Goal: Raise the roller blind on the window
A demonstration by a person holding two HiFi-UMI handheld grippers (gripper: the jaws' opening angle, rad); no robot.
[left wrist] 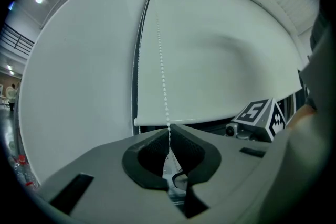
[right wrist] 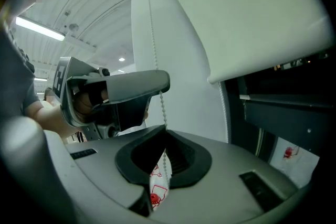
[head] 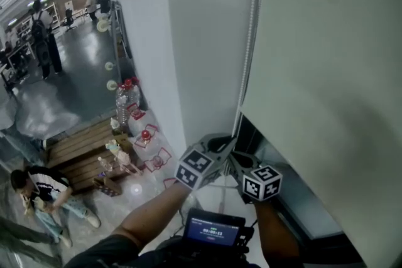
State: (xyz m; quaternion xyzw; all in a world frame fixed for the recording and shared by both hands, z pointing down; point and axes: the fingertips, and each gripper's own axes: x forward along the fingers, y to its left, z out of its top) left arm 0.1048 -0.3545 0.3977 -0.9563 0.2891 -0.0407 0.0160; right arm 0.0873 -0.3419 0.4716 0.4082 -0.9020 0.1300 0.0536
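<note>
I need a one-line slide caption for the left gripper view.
The left tool, shut on the bead chain, in front of the partly raised roller blind.

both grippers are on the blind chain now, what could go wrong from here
1. The left gripper and the right gripper pinch the thin bead chain only at the very tips of their jaws, so it may slip out under a pull.
2. The two grippers sit close together on the chain, one just above the other, so they may knock into each other.
</note>
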